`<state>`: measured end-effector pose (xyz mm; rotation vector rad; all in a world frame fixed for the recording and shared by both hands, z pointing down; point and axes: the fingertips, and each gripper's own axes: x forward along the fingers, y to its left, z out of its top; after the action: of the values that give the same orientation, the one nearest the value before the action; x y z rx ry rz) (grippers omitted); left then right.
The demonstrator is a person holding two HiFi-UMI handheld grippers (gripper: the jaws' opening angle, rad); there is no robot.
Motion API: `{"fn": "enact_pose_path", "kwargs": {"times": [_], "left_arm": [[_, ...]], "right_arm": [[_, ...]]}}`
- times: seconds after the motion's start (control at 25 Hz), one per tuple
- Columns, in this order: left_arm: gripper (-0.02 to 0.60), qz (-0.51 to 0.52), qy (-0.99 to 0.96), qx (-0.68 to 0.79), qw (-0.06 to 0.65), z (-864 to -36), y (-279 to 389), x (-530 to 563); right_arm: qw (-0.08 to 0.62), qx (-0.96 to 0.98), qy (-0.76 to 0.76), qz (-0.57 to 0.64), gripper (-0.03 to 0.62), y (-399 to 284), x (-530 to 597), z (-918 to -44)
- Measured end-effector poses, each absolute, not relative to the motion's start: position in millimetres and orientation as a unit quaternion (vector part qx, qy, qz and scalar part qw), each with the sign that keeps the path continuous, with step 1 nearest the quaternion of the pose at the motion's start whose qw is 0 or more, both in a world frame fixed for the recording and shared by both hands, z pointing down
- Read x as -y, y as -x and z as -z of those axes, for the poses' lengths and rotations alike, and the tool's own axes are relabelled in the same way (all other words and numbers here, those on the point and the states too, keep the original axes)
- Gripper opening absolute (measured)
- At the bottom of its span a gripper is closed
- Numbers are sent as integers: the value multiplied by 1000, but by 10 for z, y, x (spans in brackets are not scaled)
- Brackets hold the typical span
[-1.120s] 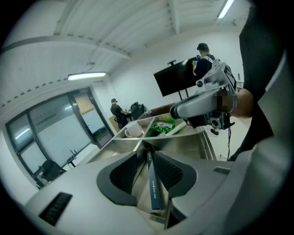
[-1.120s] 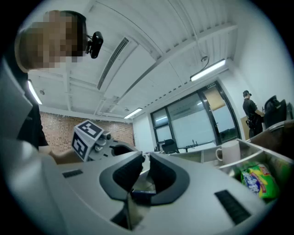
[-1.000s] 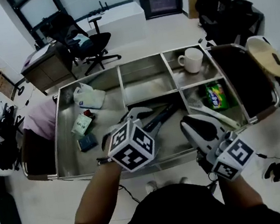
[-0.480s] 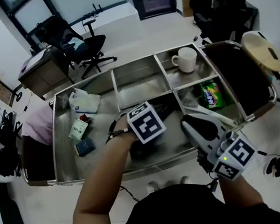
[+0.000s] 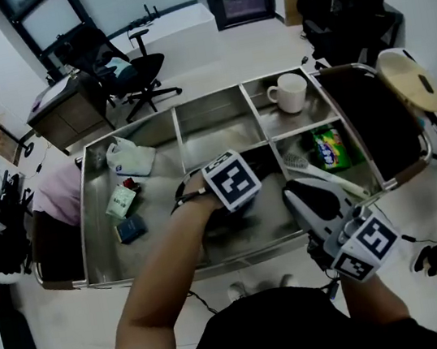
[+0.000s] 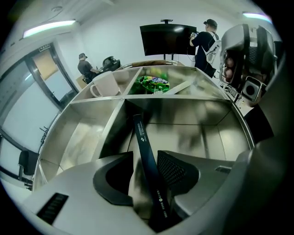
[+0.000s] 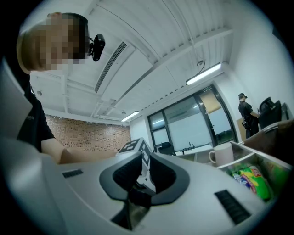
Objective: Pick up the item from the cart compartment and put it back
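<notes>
Though near strip (image 6: 146, 156), mug (image 5: 296, 91) beyond divider (image 5: 257, 114)

Mug (image 5: 292, 92): white, upright, far right corner compartment of the cart (image 5: 84, 232) before me.
Snack packet (image 5: 332, 149): green, next compartment nearer me.
White bag (image 5: 129, 156): far left corner.
Green-white packet (image 5: 122, 201): left side.
Office chair (image 5: 115, 67): black, beyond the far edge.
</notes>
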<state>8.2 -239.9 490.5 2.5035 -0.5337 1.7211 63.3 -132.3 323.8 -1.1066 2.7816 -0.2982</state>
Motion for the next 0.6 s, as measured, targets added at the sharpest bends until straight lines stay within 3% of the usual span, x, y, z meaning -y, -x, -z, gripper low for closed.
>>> {"fn": "enact_pose_path", "kwargs": {"times": [0.24, 0.32, 0.6], "left_arm": [[165, -566, -805, 171, 54, -5072, -101, 2411], [100, -563, -807, 173, 55, -5077, -111, 2417], [86, -526, -825, 197, 67, -4898, -80, 2404]], "right_arm": [[67, -920, 371, 104, 74, -664, 1315, -3266], [68, -919, 373, 106, 74, -688, 1315, -3270], [66, -918, 375, 109, 74, -696, 1300, -3289]]}}
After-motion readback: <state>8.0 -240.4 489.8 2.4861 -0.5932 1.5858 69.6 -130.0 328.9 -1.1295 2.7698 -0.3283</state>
